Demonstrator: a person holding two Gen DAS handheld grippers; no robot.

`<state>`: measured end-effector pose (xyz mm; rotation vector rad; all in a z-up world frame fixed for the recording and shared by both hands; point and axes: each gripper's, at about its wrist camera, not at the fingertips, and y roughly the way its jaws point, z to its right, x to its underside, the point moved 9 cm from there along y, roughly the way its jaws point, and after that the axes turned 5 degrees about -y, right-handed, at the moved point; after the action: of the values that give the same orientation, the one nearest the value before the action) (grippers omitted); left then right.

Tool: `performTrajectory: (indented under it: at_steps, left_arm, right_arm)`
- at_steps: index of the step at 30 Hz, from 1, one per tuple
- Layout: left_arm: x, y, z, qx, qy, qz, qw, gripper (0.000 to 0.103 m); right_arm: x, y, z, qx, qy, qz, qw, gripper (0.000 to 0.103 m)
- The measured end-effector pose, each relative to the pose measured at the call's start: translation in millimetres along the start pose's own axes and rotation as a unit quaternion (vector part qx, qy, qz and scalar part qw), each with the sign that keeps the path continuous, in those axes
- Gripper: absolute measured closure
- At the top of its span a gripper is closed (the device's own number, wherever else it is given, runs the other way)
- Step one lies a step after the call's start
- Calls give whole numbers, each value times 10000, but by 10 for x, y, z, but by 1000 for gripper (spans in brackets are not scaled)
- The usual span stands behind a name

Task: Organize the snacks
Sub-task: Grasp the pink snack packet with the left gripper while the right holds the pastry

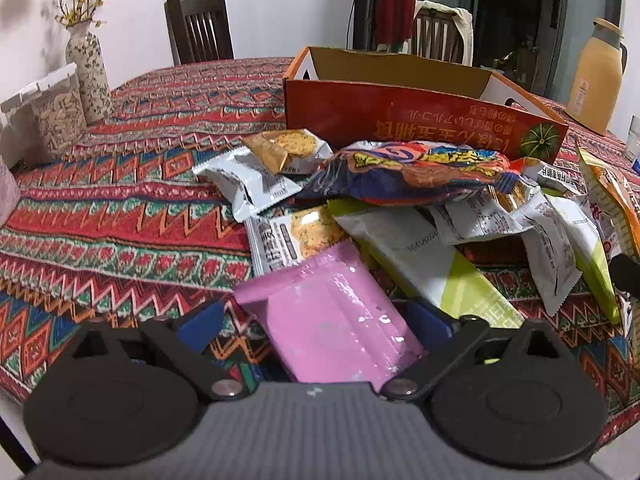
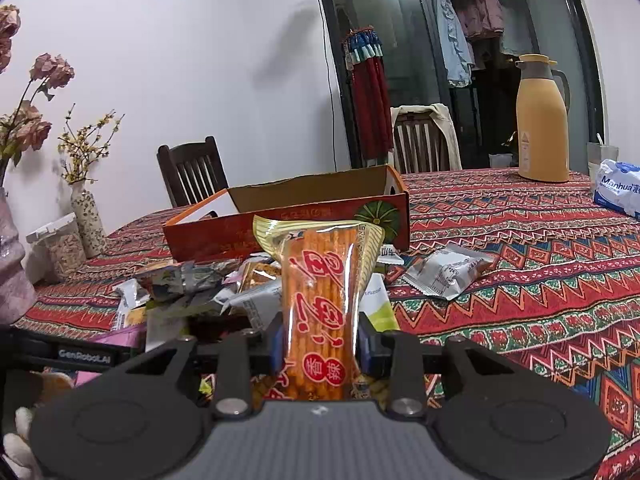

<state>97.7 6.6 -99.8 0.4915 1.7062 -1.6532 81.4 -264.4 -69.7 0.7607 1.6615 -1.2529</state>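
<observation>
Now the long orange packet of spicy sticks (image 2: 318, 308) stands upright, clamped in the right hand-held gripper (image 2: 320, 346) above the snack pile; next it should go into the open orange cardboard box (image 2: 280, 232) behind; the left hand-held gripper (image 1: 316, 320) sits spread around a pink wrapper (image 1: 340, 316) on the worktop

Tablecloth (image 1: 132, 216) on worktop showing red, green, orange & blue zigzag/diamond bands. Cardboard box (image 1: 400, 116) showing orange-red outside w/ gold lettering & a green pumpkin mark, plain brown inside. Pink packet (image 1: 340, 320) sitting betw. blue pads. Stick-snack pack (image 2: 320, 300) glowing orange w/ red characters, gold-striped top. Thermos (image 2: 542, 120) looking mustard yellow.
</observation>
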Motion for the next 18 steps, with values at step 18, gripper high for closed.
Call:
performTrajectory:
  at_steps: [18]
  left_arm:
    - [94, -194, -170, 34, -68, 246, 9997, 39]
  right_arm:
    - [124, -234, -135, -50, -69, 31, 10000, 69]
